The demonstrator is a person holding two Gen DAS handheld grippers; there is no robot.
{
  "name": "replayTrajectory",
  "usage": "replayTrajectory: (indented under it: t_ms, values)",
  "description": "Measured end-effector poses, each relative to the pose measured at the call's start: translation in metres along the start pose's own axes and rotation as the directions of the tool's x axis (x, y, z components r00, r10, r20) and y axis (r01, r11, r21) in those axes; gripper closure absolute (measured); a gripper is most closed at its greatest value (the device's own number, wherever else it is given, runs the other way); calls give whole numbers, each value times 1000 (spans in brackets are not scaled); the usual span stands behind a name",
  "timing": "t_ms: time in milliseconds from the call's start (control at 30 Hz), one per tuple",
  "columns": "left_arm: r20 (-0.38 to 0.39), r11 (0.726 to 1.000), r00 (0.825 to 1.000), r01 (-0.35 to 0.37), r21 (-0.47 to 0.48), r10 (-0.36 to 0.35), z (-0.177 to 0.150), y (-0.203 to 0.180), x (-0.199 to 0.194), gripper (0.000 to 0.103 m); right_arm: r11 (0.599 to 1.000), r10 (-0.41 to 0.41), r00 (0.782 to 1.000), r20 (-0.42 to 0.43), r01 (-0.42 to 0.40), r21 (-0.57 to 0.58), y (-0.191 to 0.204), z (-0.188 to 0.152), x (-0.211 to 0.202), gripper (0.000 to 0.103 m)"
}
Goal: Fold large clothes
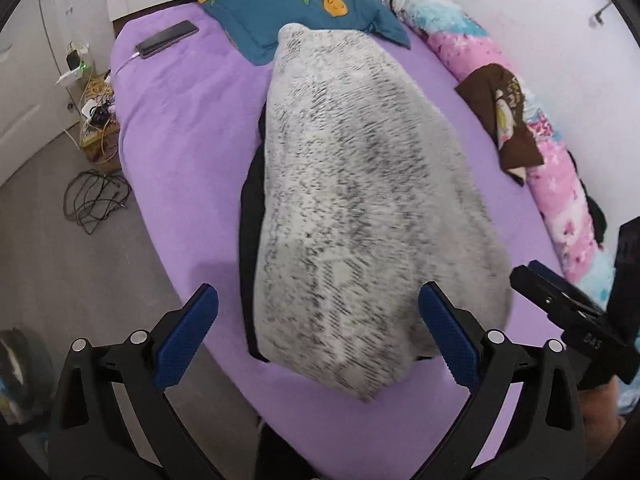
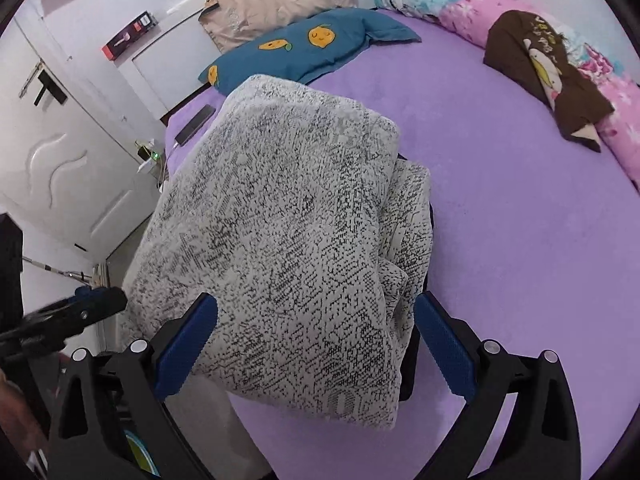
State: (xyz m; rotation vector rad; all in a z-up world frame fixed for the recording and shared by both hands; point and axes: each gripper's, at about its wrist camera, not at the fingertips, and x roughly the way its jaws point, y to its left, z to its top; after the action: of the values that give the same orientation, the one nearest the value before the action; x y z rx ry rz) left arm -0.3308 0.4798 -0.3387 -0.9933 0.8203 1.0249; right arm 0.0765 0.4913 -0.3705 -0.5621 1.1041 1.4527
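Hovering wide apart, left gripper (image 1: 318, 334) fingers, right gripper (image 2: 316, 340) fingers, empty, over speckled garment (image 1: 352, 200).

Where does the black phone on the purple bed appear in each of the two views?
Left wrist view: the black phone lies upper left on the purple sheet, left of the blue pillow.
Right wrist view: the phone is left of centre, partly hidden behind the grey speckled garment.
Shared landmark: the blue pillow with orange faces.

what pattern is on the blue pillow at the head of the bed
Smiling orange fruit faces with green leaves on the teal-blue pillow, clearest in the right wrist view.
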Motion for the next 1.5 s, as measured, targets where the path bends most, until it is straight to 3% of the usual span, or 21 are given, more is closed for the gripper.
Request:
replayTrajectory:
  t_ms: [167,300,467,667,867,1067,1133,1300,1500]
  values:
    - [26,999,1000,-2,49,1,-4,-1,10,5,997,-70,995,-72,68,-27,-3,-12,28,6]
    - [1,998,1000,20,54,-20,-10,5,21,5,998,-4,992,-127,11,57,-19,-25,51,6]
    - [11,994,1000,-7,110,6,-21,4,42,4,998,-14,988,-152,23,57,-22,-38,79,6]
    - [3,997,999,43,56,-43,-20,5,51,4,996,7,985,-171,8,86,-32,-37,88,6]
    - [20,996,998,-57,68,56,0,-19,17,6,996,29,991,-131,-16,92,-35,-1,36,6]
    - [56,996,998,3,88,-8,20,-62,3,6,995,72,997,-43,-69,69,-29,82,5,6]
    - [73,992,997,-12,124,3,23,-76,7,6,996,91,995,-45,-90,25,-18,115,16,6]
    - [27,993,999,18,115,-21,21,-82,27,6,991,26,997,-74,-35,-130,24,170,61,6]
    - [39,983,998,-52,175,45,11,-90,41,6,990,38,975,-220,-67,-127,37,173,130,6]
